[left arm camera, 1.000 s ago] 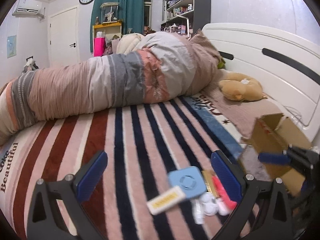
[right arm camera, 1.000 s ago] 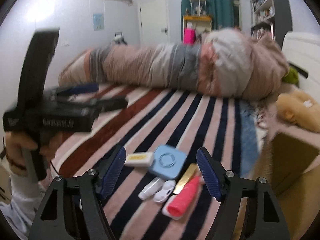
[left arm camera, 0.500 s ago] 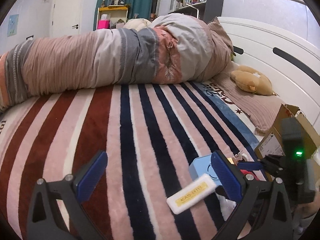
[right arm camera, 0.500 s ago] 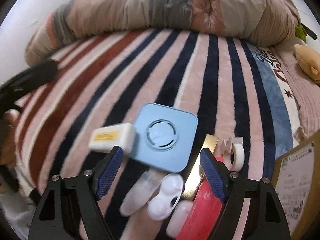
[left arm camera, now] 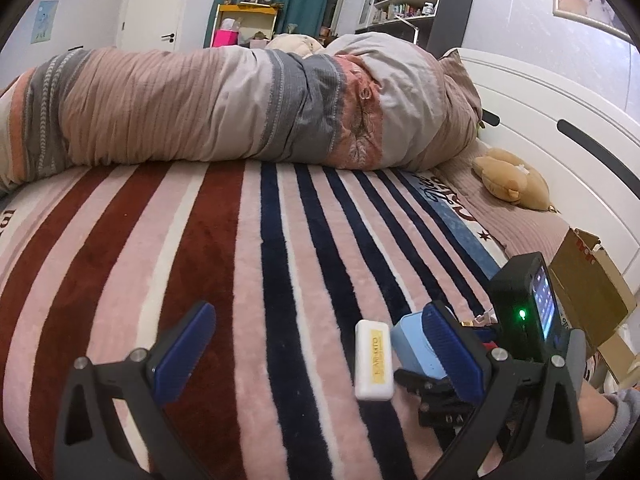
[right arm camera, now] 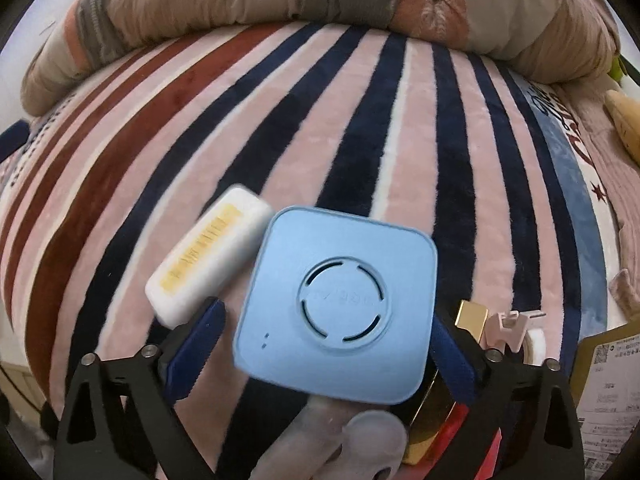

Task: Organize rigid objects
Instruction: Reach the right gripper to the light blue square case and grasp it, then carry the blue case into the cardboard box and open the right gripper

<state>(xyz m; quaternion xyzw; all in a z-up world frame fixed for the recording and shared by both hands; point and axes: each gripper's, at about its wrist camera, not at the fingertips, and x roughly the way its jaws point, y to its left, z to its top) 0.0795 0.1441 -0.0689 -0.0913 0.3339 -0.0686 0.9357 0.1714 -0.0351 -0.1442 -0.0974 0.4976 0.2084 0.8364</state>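
The right gripper [right arm camera: 324,354] has dropped closer, its wide-open jaws now straddling the blue box [right arm camera: 340,308], seemingly ready to grab.

Even indoor light, heavy fisheye warp

Soft, dim room light with weak shadows; dark corners ring both views. The blue box [right arm camera: 338,312] and white case [right arm camera: 208,256] smear slightly with motion blur, and the headboard [left arm camera: 560,128] bows.

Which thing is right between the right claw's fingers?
The square light-blue box with the ring on top. The white bar with the yellow label lies outside, beside the right claw.
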